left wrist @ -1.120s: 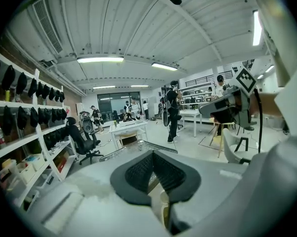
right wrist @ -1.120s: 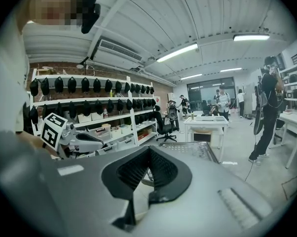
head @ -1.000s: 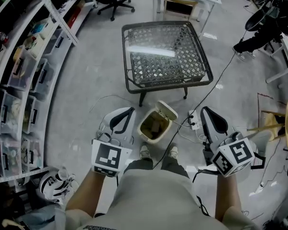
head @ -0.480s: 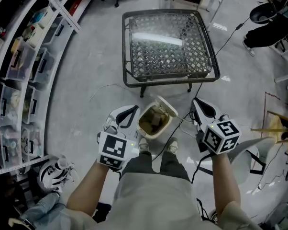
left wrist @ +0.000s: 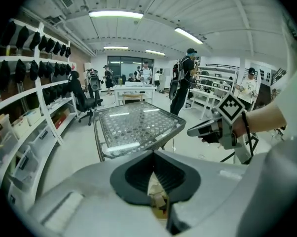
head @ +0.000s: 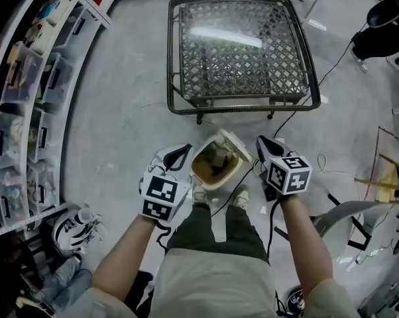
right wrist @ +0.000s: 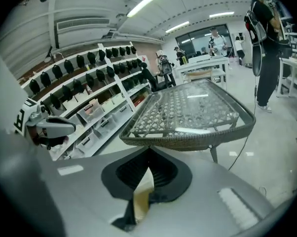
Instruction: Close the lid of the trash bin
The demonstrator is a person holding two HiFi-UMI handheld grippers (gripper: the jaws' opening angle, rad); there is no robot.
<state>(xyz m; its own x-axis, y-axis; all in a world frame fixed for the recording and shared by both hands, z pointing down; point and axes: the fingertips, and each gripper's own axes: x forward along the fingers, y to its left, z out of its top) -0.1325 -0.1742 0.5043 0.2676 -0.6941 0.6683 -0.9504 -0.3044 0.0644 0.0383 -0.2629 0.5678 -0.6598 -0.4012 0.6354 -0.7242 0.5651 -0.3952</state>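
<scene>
- Both grippers had drawn in toward the bin since a second before. The right one travelled farther, coming from well out at the person's side to just beside the raised lid.
- Right gripper [head: 260, 141] had its jaws together with nothing pinched between them. Its own view showed only a sliver of cream lid through the slit below the tips. Closed jaws made sense, I judged, as a blunt nose for pushing a flap rather than grasping it.
- Left gripper [head: 181, 152] was likewise closed and empty, with the bin's contents showing through its slit. It hung just beside the bin's left wall, probably to steady the bin if the push tipped it.
- Trash bin [head: 216, 184] stood on the floor between the two grippers, directly ahead of the person's shoes [head: 238, 196]. Its mouth was open, with brownish rubbish inside too small to identify.
- Lid [head: 234, 143] stood tilted up at the bin's far right edge, nearest the right gripper, so that gripper looked best placed to tip it over. Whether the two touched could not be told.
- Beyond the bin stood a glass-topped wicker table [head: 242, 106], near it but apart.
- A cable [head: 285, 124] trailed over the floor past the bin's right side and looked like something to avoid snagging.
</scene>
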